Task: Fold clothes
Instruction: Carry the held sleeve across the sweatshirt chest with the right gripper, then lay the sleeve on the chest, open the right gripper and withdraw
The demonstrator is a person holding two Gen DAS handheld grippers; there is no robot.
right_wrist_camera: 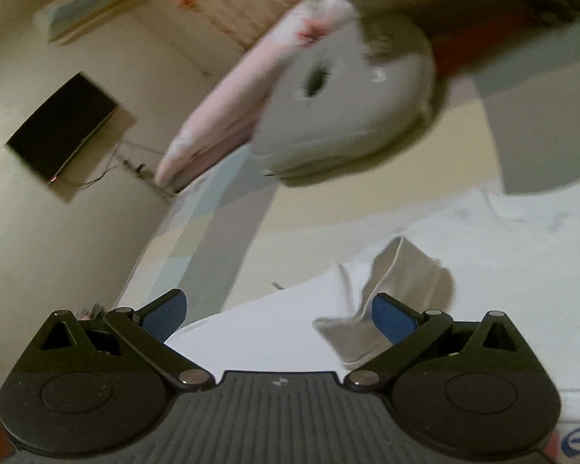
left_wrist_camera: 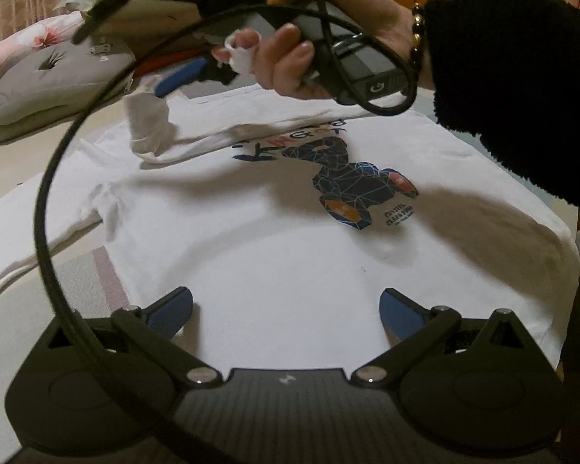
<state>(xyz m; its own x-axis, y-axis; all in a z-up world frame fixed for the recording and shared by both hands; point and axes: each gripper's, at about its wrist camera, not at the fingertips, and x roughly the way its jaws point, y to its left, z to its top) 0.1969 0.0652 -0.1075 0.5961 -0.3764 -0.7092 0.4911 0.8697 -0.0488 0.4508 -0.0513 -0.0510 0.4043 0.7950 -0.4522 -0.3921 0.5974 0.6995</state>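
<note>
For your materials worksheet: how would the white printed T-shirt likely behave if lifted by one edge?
The white printed T-shirt would probably droop: its folded-over sleeve already lies slumped and creased. It looks thin, so likely light. Pushed, it would probably bunch, as the wrinkles at its side suggest.

We see a home bedroom: a bed with a pastel patchwork sheet (left_wrist_camera: 96, 270), a grey cushion (left_wrist_camera: 54, 73), a pink floral pillow (right_wrist_camera: 220, 116), and a wall-mounted dark screen (right_wrist_camera: 62, 127).
</note>
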